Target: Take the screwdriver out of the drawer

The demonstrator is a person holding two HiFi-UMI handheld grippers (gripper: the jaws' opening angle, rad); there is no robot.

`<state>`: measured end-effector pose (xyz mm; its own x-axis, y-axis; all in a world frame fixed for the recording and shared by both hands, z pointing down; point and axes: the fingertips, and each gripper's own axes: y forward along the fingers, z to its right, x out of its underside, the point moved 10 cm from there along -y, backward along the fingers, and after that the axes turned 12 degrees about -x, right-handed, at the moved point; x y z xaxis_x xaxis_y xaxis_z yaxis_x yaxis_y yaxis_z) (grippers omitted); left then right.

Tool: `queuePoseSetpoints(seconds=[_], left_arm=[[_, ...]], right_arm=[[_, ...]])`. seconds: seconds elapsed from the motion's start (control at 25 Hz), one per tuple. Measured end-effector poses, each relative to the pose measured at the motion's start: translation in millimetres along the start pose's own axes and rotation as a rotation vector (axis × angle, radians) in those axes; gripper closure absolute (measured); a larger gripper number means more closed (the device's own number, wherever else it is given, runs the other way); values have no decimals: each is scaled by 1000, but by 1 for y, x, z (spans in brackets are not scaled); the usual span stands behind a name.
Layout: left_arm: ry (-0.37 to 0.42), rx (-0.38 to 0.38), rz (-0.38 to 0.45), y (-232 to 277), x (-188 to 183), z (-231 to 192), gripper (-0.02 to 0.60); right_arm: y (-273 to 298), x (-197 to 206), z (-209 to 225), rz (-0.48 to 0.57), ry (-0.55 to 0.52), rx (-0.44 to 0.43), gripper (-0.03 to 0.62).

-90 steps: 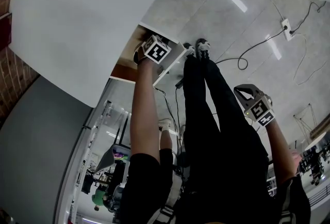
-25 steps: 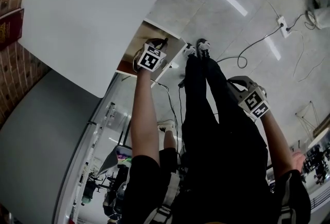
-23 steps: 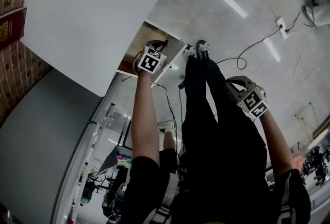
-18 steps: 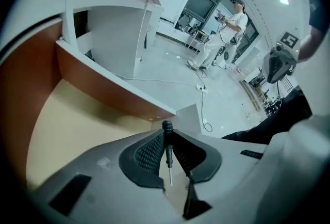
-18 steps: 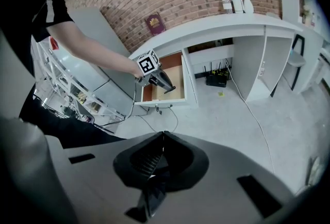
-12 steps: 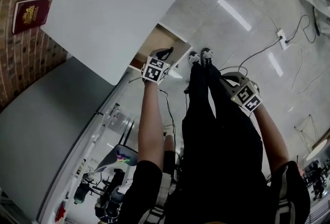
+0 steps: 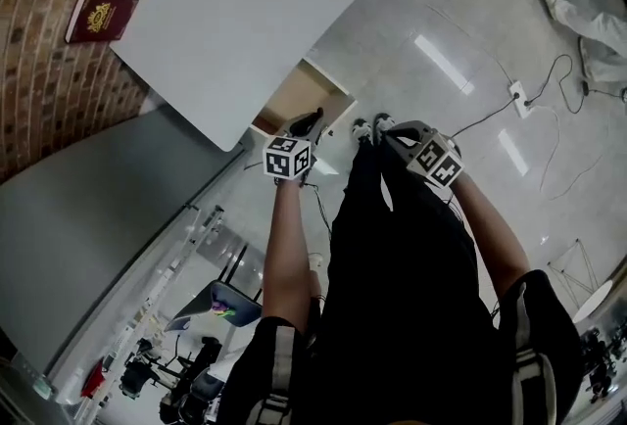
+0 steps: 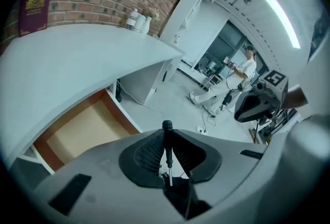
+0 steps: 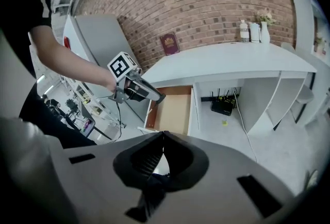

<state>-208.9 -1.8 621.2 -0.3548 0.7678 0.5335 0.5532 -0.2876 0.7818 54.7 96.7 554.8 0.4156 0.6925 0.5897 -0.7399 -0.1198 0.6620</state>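
Just off the drawer's front edge: the left gripper [image 8: 167, 138] is clamped on the screwdriver [image 8: 167, 152], with the dark handle pointing away from the camera and the metal shaft running back between the pads.
Drawer [image 9: 174, 110]: it is pulled open under the white table [image 7: 245, 12], and its pale wooden bottom looks bare as far as the views reach.
Right gripper [image 9: 161, 138]: its jaws are pressed together on nothing, and it is held on the floor side of the drawer, apart from it.
Progress: the screwdriver is gripped and appears lifted clear of the drawer, so the taking-out looks essentially done. What seems left is carrying it off or setting it down.
Edges: the table's front edge overhangs the drawer's rear. The drawer's side wall and white front panel are the rims nearest the tool.
Open room: bare floor [image 7: 460, 31] spreads away from the drawer. Only cables [image 7: 490, 115] lie farther out.
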Motion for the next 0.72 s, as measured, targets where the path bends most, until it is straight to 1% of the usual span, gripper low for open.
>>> queuePoseSetpoints(seconds=[0.12, 0.24, 0.36, 0.52, 0.72], left_arm=[[-40, 6, 57, -24, -5, 19, 529], [-57, 10, 115, -52, -11, 32, 528], [-37, 15, 160, -78, -12, 48, 528], [13, 42, 211, -100, -13, 69, 528], [19, 49, 284, -125, -9, 81, 528]], right_arm=[[-5, -15, 3, -11, -37, 1, 537], [-11, -38, 0, 11, -75, 11, 537], [-17, -56, -9, 35, -116, 14, 537], [-25, -67, -19, 33, -161, 13, 537], [-24, -70, -39, 41, -188, -16, 537]])
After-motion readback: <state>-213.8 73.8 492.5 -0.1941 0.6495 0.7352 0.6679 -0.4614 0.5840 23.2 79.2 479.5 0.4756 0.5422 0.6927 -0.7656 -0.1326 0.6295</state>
